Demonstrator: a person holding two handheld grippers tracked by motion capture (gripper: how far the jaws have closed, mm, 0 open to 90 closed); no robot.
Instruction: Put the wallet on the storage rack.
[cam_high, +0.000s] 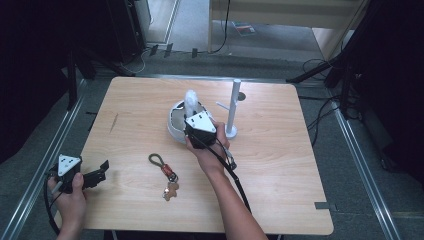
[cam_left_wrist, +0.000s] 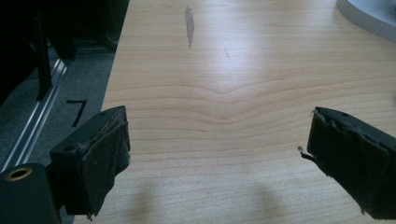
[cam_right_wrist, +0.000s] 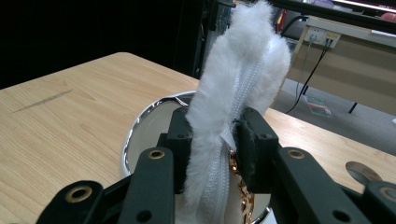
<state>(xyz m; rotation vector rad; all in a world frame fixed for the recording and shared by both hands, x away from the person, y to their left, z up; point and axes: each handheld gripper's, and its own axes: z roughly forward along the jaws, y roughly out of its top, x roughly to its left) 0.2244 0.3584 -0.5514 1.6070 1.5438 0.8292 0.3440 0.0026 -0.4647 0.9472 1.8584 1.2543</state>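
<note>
Near left corner: left gripper (cam_high: 102, 169) held at the table's left edge, jaws spread wide and released, nothing between them; bare wood ahead in the left gripper view.
Table (cam_high: 280, 200): light wood, rounded corners; near right part bare, with open room there for moving.
Near centre: keychain (cam_high: 167, 176) lies flat, dark loop toward the far side, tan charm toward the near edge; well apart from both grippers.
Centre: right gripper (cam_right_wrist: 212, 140) over the bowl, jaws clenched on the white furry pouch (cam_right_wrist: 236, 84), pads pressing its lower part from both sides.
Pouch: upright, zip line running along its length in the right gripper view, fluffy top rising above the jaws; lower end inside the bowl.
Bowl (cam_high: 176, 122): white with a shiny rim, just left of the right hand (cam_high: 207, 152); something gold-coloured lies in it beneath the pouch, too hidden to tell what.
Just right of bowl: white stand (cam_high: 233, 107), upright post with short side pegs on a round base, close beside the right hand.
Far strip: bare wood between bowl and far edge, open on the far left too, apart from a dark streak (cam_high: 114, 121) in the grain.
Edges: metal rails (cam_high: 47, 155) run along the left and right sides on the floor.
</note>
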